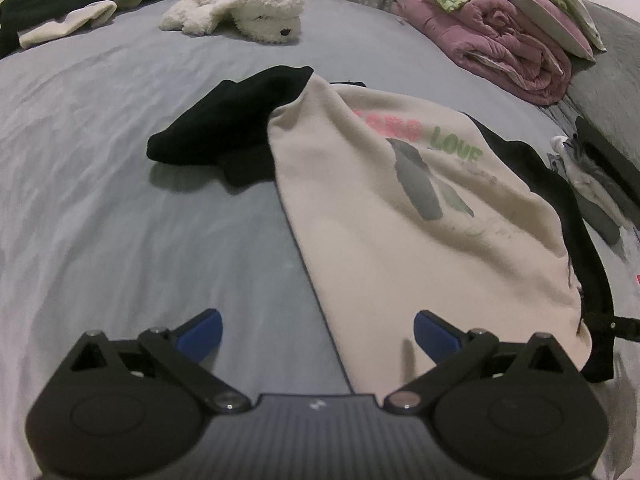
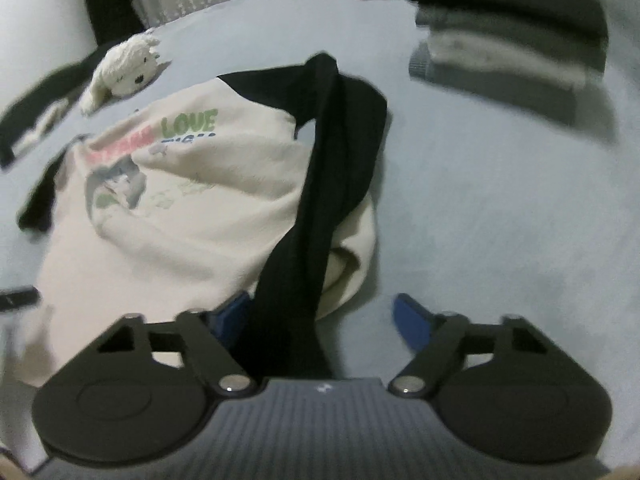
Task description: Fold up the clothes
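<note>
A cream sweatshirt point(image 1: 400, 216) with black sleeves and a "LOVE" print lies on the grey bed sheet point(image 1: 120, 160). Its left black sleeve point(image 1: 228, 124) is bunched beside the body. My left gripper point(image 1: 318, 332) is open and empty, just above the sweatshirt's near left edge. In the right wrist view the sweatshirt point(image 2: 180, 208) lies to the left, and its other black sleeve point(image 2: 332, 184) drapes down between the fingers of my right gripper point(image 2: 324, 320), which is open. The right gripper point(image 1: 624, 324) also shows at the left view's right edge.
A white plush dog point(image 1: 248, 10) lies at the back of the bed. A pink quilt point(image 1: 508, 48) with a green patterned cloth sits back right. Dark and cream clothes point(image 1: 72, 8) lie back left. A stack of folded clothes point(image 2: 508, 40) stands far right.
</note>
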Demonstrator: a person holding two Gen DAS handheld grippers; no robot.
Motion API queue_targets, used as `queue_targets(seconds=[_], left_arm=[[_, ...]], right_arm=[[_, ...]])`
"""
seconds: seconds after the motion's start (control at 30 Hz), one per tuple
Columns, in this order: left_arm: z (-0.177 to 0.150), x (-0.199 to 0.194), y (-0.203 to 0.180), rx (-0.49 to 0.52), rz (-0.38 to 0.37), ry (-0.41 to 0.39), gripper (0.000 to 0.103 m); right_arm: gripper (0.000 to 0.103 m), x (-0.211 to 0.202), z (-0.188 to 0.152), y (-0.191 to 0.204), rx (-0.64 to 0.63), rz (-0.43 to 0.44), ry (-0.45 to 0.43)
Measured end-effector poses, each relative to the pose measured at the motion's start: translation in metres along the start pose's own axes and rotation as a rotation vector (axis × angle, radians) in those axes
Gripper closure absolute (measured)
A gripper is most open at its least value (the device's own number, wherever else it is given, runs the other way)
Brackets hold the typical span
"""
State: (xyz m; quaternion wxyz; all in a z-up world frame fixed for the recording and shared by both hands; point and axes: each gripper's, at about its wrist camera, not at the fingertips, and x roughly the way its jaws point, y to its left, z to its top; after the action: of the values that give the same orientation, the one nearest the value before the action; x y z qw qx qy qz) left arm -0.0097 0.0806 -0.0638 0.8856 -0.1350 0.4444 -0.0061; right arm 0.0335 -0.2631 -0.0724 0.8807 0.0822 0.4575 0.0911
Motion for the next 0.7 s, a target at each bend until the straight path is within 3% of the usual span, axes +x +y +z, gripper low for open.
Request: queue_targets(seconds=[0.07, 0.27, 0.43, 0.7], left_arm=[[0.001, -0.001, 0.002, -0.014, -0.01, 0.003, 0.001], [0.003, -0.002, 0.008, -0.075, -0.038, 0.011, 0.001], [0.005, -0.003, 0.009, -0.115, -0.063, 0.018, 0.001], [0.008, -0.007, 0.007, -0.137, -0.079, -0.007, 0.007]], right_arm=[[0.036, -0.001, 0.001, -0.003, 0.041, 0.027, 0.008], [0.072, -0.008, 0.001, -0.006, 0.106, 0.11, 0.022], [0.082, -0.015, 0.004, -0.006, 0.109, 0.116, 0.009], [0.085, -0.022, 0.008, -0.013, 0.104, 0.07, -0.031]])
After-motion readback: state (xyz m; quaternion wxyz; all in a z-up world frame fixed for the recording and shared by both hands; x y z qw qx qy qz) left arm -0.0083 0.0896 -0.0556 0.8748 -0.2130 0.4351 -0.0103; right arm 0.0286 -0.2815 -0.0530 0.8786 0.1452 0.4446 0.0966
